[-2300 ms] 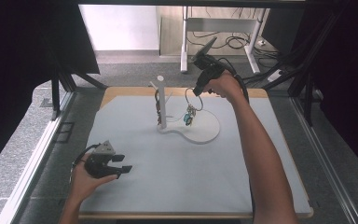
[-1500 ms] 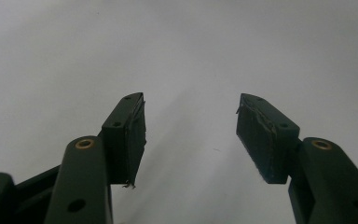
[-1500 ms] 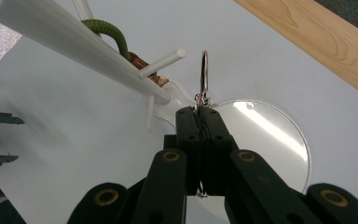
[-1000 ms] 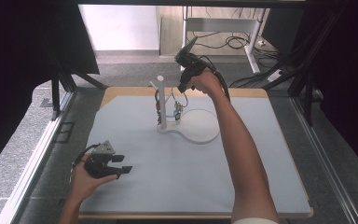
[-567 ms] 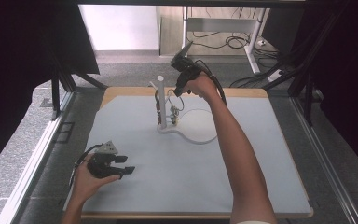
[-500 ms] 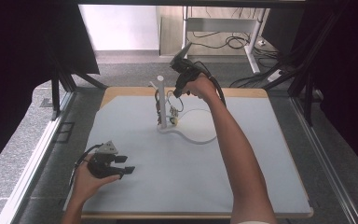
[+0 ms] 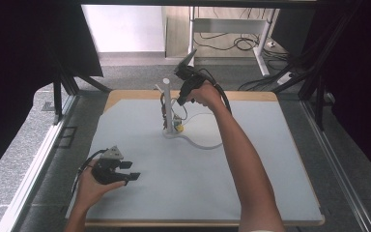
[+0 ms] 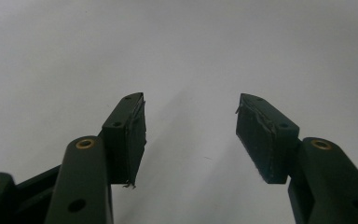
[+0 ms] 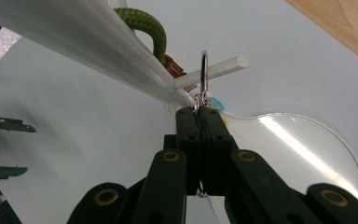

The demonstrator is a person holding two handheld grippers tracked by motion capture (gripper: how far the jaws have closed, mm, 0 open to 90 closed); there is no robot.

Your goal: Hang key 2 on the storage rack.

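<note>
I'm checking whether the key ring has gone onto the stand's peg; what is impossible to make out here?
- High view: key ring too small beside the stand.
- Right gripper view: right claw pinches the ring, covering whatever hangs below; ring over or before the peg unclear.
- Green cord: upper end cut off by the frame edge.

One stand (image 7: 166, 104), two tools, one key ring (image 9: 204, 74).

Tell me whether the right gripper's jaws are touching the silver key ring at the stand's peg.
Touching. In the right gripper view the right gripper is shut on the base of the silver key ring, which hangs around the white peg of the stand.
</note>
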